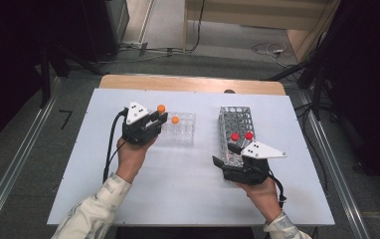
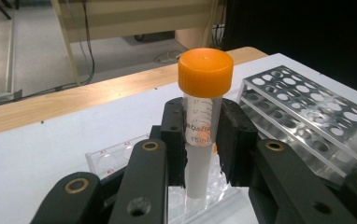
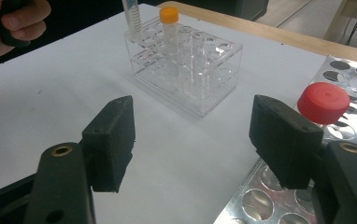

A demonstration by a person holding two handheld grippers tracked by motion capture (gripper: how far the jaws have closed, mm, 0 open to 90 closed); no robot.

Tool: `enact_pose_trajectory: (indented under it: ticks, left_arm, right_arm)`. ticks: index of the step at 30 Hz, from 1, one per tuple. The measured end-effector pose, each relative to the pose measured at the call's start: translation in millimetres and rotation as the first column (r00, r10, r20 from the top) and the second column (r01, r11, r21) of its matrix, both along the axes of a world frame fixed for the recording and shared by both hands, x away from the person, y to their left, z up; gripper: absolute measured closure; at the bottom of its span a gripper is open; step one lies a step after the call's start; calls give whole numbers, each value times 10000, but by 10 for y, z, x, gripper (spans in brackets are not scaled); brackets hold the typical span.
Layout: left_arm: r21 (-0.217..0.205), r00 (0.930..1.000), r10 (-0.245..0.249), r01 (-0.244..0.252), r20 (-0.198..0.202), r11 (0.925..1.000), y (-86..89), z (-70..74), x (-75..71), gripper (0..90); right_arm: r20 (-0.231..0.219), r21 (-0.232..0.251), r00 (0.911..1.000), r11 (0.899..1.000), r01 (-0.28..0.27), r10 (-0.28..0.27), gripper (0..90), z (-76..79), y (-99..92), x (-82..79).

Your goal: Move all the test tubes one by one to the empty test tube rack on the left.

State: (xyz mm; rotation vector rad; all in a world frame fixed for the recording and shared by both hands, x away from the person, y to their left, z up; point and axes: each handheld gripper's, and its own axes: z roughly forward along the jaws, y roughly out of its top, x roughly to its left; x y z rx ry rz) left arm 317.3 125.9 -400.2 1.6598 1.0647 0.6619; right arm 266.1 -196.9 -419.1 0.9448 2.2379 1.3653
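Left hand [image 1: 131, 155] reaching in from near-left, forearm in pale patterned sleeve [image 1: 96, 211] angled toward table centre, wrist roughly level, fingers wrapped round the black body. Left gripper [image 1: 159, 119] pointing right and slightly far, grey three-cornered plate [image 1: 136, 112] on top, cable [image 1: 111, 144] trailing back along the wrist. Jaws pressed onto orange-capped tube [image 2: 203, 116], pads pinching the printed upper part of the barrel just under the cap. Tube upright, cap clear above the pads, lower end down at the clear plastic rack [image 1: 180, 130], over its near-left corner; seated in a well or not, cannot tell. Second orange-capped tube [image 1: 175, 120] standing in the same rack, just right of the held one.

Right hand [image 1: 263, 196] coming in from near-right, wrist low over the table, palm under the gripper body. Right gripper [image 3: 193, 135] pointing far and slightly left, jaws spread wide, nothing between the pads. Left jaw over bare white table [image 1: 178, 179], right jaw over the near end of the metal rack [image 1: 237, 122], just beside a red-capped tube [image 3: 324, 102], not touching it. Two red-capped tubes [image 1: 241, 136] standing side by side in the metal rack, just far of the right gripper's plate.

Racks well apart, clear one left of centre, metal one right of centre.
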Motion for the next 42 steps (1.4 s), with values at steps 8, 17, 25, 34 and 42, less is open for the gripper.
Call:
enact_pose_trajectory:
  ticks: [8,17,25,34,42]
  left_arm:
    - [88,9993,335,-337,136,9994,-46,-54,141,741]
    - [243,9987,450,-456,255,9987,-96,-141,218,739]
    - [429,9988,460,-467,181,9980,-135,-224,222,739]
    - [527,9988,477,-479,49,9975,-144,-322,187,737]
    - [447,9989,471,-466,-84,9979,-135,-348,183,710]
  right_arm:
    - [8,-15,10000,10000,-1,1,301,-5,1,-1]
    - [-19,43,10000,10000,70,-70,301,-1,-24,-1]
    - [6,66,9999,9999,101,-101,301,8,-44,-3]
    - [6,50,9999,9999,106,-106,300,6,-40,-3]
    - [15,-4,10000,10000,94,-94,300,0,-34,0]
